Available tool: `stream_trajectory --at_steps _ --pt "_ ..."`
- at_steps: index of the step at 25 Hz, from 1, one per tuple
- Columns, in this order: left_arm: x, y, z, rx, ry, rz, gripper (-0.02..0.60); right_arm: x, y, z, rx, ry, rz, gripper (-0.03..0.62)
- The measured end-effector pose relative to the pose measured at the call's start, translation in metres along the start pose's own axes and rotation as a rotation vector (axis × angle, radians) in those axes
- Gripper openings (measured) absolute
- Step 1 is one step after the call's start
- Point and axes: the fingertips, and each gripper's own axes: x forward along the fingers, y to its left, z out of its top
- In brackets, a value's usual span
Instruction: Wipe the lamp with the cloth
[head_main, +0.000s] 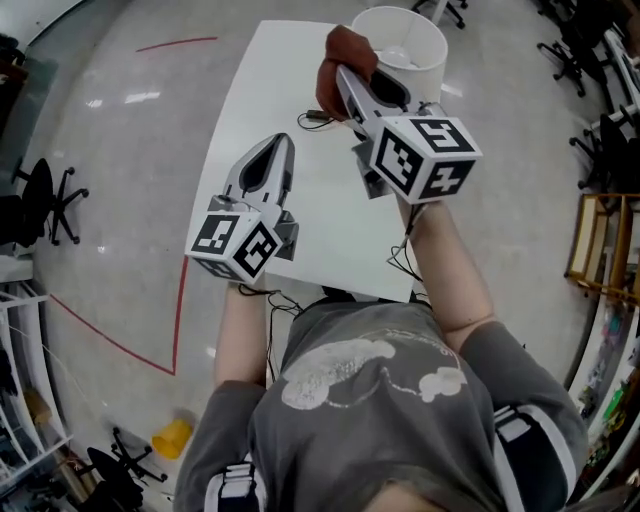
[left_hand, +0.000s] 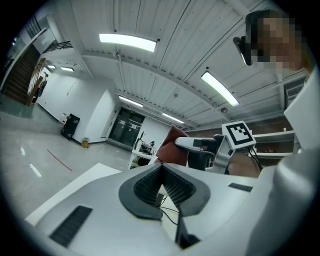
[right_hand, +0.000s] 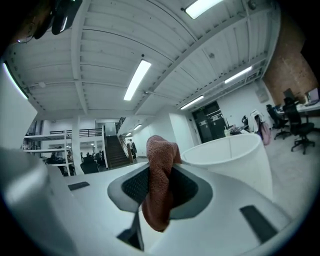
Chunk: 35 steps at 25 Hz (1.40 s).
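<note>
Pinching the rust-brown cloth (right_hand: 159, 195) in the right hand-held gripper (right_hand: 160, 170), just beside the white lamp shade (right_hand: 235, 155) at the counter's (head_main: 270, 90) far end. Press hanging fabric, not jaw tips, lightly against the shade; steady with the left hand-held gripper (left_hand: 161, 167), pressed together, empty.

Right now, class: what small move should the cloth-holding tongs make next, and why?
Probably ease the right tongs slightly toward the lampshade. They are shut on the cloth, which hangs just beside the shade's rim, and firm contact for wiping cannot be confirmed.
</note>
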Motion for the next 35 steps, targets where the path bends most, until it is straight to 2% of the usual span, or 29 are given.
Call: stream_trajectory --at_steps 7,15,21,25,30,35 --pt "-0.016 0.008 -0.02 -0.028 0.055 -0.037 0.008 0.0 -0.004 -0.04 0.031 0.053 -0.066 0.097" --pt "-0.027 0.019 -0.046 -0.077 0.085 -0.005 0.008 -0.015 -0.013 -0.104 0.04 0.176 -0.09 0.097" --pt "-0.031 0.012 -0.074 -0.128 0.087 0.052 0.008 -0.037 -0.025 -0.153 0.033 0.297 -0.086 0.097" --pt "-0.031 0.006 -0.092 -0.156 0.074 0.124 0.008 -0.049 -0.02 -0.165 0.013 0.342 0.015 0.097" --pt "-0.033 -0.001 -0.091 -0.16 0.042 0.216 0.008 -0.059 -0.009 -0.169 -0.05 0.384 0.156 0.097" --pt "-0.021 -0.047 -0.108 -0.15 0.024 0.285 0.008 -0.096 -0.029 -0.169 -0.065 0.408 0.277 0.097"
